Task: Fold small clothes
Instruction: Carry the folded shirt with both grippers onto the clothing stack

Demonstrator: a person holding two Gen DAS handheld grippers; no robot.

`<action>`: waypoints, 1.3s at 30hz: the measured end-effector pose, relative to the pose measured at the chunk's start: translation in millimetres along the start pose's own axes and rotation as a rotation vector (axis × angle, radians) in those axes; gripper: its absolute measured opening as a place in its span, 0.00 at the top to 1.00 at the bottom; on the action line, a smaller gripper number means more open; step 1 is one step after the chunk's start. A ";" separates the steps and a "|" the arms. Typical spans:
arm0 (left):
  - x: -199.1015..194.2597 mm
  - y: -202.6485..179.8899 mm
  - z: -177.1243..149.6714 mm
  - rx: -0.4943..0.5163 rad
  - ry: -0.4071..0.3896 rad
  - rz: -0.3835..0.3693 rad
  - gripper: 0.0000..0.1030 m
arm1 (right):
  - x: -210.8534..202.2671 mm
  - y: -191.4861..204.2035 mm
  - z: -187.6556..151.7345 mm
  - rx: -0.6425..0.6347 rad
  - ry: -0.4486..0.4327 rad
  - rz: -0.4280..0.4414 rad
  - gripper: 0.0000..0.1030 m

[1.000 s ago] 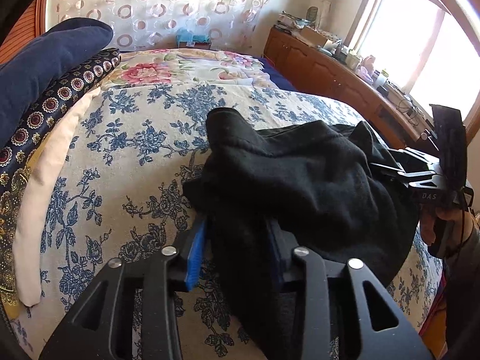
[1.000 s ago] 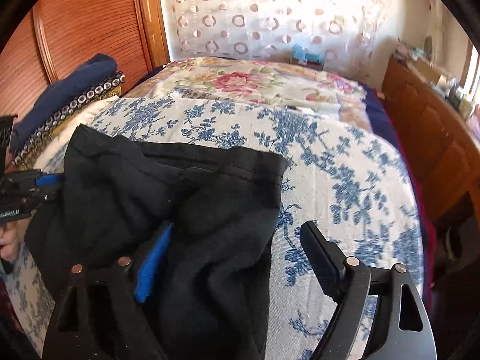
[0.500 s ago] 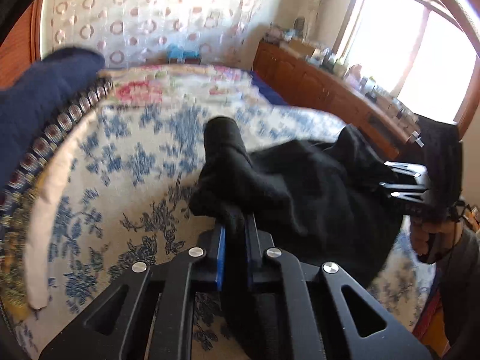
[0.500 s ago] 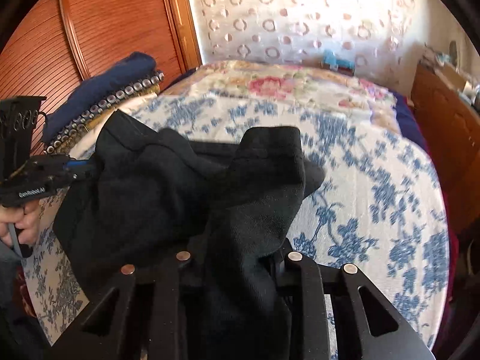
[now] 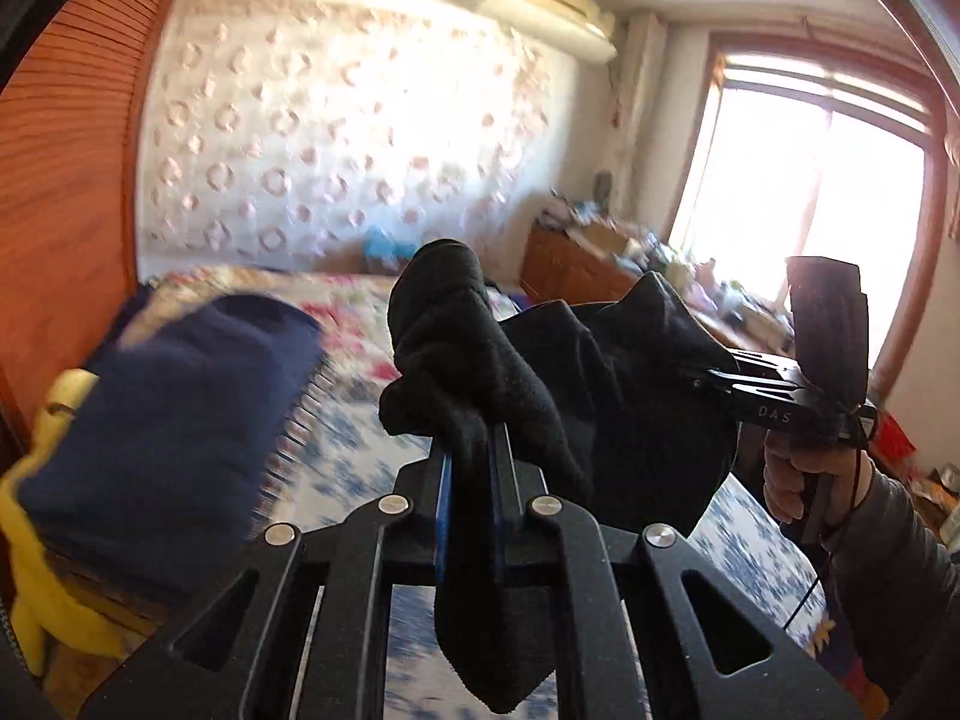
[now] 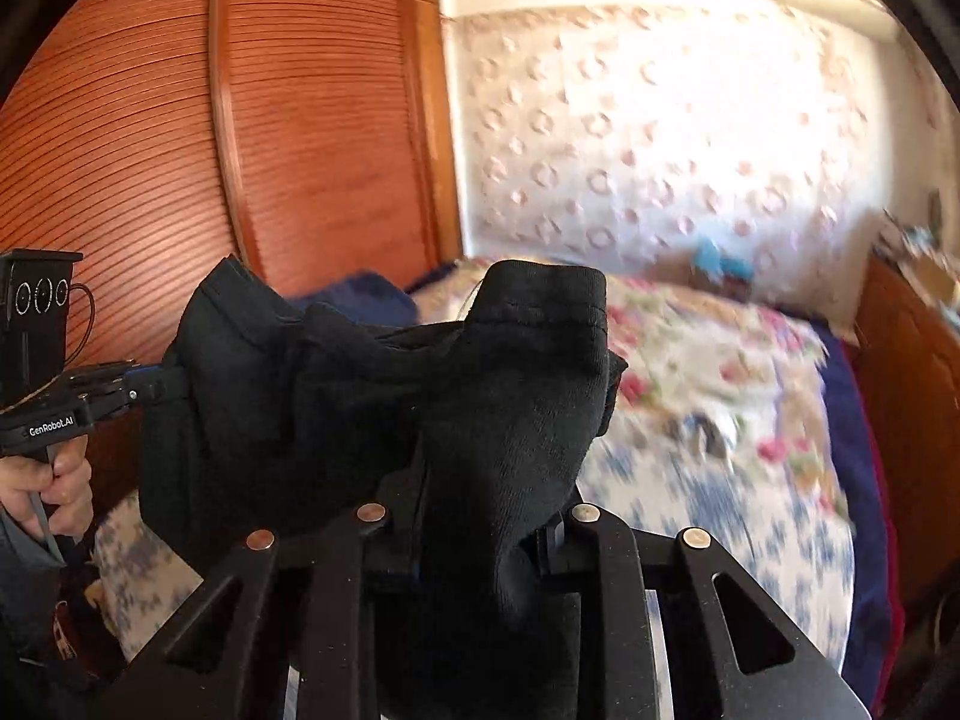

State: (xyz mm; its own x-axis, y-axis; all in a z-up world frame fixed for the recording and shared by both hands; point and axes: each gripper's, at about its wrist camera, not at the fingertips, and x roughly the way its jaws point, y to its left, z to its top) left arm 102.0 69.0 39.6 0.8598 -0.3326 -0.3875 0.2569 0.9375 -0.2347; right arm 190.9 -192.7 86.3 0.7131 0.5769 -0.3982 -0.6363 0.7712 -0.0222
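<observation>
Two grippers engaged: black garment (image 5: pixel 576 384) pinched by left gripper (image 5: pixel 474 450) jaws at frame centre, by right gripper (image 6: pixel 486 516) jaws likewise, held above bed (image 6: pixel 750 480).

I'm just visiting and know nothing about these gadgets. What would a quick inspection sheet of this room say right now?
Surface: bed with a blue-flowered cover, blurred.
Job's things: one black garment, held in the air between the two claws.
Clutter: folded dark blue cloth over something yellow, at the bed's edge; crowded wooden cabinet under the window.
Claws: left claw shut on the black garment; right claw shut on another part of it; a hand grips the right one's handle.
Cables: a thin black cord hangs below that hand.
Surroundings: slatted wooden doors, ring-patterned curtain, air conditioner, bright window.
</observation>
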 end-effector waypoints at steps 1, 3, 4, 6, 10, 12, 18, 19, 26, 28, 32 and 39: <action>-5.7 8.4 4.5 -0.006 -0.021 0.018 0.90 | 6.4 5.1 10.0 -0.024 -0.009 0.014 0.76; -15.5 28.2 12.6 -0.023 -0.056 0.059 0.90 | 24.2 14.4 34.6 -0.075 -0.019 0.049 0.76; -19.0 38.0 15.2 -0.033 -0.069 0.077 0.90 | 40.0 16.1 47.9 -0.099 -0.023 0.062 0.75; -22.8 61.1 18.1 -0.061 -0.095 0.123 0.90 | 70.5 23.3 74.7 -0.148 -0.027 0.089 0.75; -26.7 100.8 13.6 -0.113 -0.120 0.210 0.90 | 141.5 38.2 126.0 -0.236 -0.025 0.141 0.75; -24.7 122.4 8.2 -0.150 -0.110 0.260 0.90 | 180.5 52.3 149.6 -0.270 -0.007 0.173 0.75; -11.4 163.5 -29.5 -0.242 -0.036 0.326 0.90 | 307.1 74.9 165.5 -0.333 0.100 0.243 0.74; -8.8 165.6 -33.7 -0.245 -0.025 0.335 0.90 | 326.3 78.4 164.5 -0.336 0.121 0.236 0.73; -4.3 158.5 -40.4 -0.199 0.001 0.374 0.90 | 387.0 73.0 182.2 -0.236 0.119 0.145 0.51; -5.7 156.8 -40.4 -0.194 -0.001 0.382 0.90 | 381.2 74.8 184.9 -0.226 0.075 0.099 0.51; -8.3 155.2 -40.4 -0.188 -0.003 0.388 0.89 | 359.1 81.5 179.5 -0.247 0.019 0.120 0.51; -24.2 149.5 -38.0 -0.159 -0.008 0.415 0.59 | 362.3 75.6 134.0 -0.229 0.159 0.175 0.51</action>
State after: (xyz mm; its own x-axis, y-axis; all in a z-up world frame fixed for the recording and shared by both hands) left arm 102.8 213.3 -20.0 0.8791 0.0702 -0.4714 -0.1814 0.9640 -0.1946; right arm 440.6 110.7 63.2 0.5438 0.6318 -0.5523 -0.8075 0.5732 -0.1393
